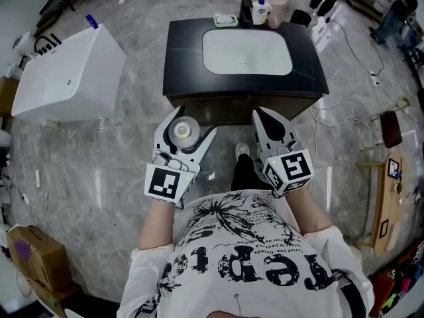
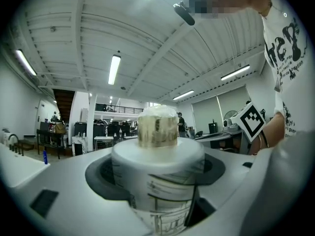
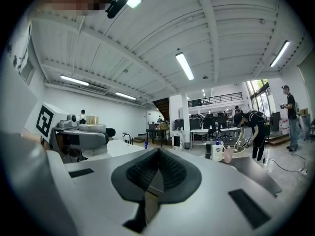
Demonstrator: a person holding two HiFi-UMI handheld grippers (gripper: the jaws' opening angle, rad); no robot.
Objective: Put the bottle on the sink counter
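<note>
The bottle [image 1: 181, 132] is white with a printed label and a pale cap, and it stands upright between the jaws of my left gripper [image 1: 189, 125], which is shut on it. In the left gripper view the bottle [image 2: 156, 173] fills the middle, with its cap [image 2: 157, 127] on top. My right gripper [image 1: 262, 115] is held beside it, shut and empty, with its pads [image 3: 170, 173] pressed together. Both grippers hang in front of the black sink counter [image 1: 185, 55], just short of its near edge. The white basin [image 1: 246, 52] is set into the counter.
At the counter's back edge stand a soap dish [image 1: 225, 20], a dark dispenser [image 1: 246, 8], a blue-capped white bottle [image 1: 260, 10] and a pink cup [image 1: 275, 15]. A white tub [image 1: 66, 71] stands left, a cardboard box [image 1: 33, 254] lower left. Cables [image 1: 331, 114] lie on the floor right.
</note>
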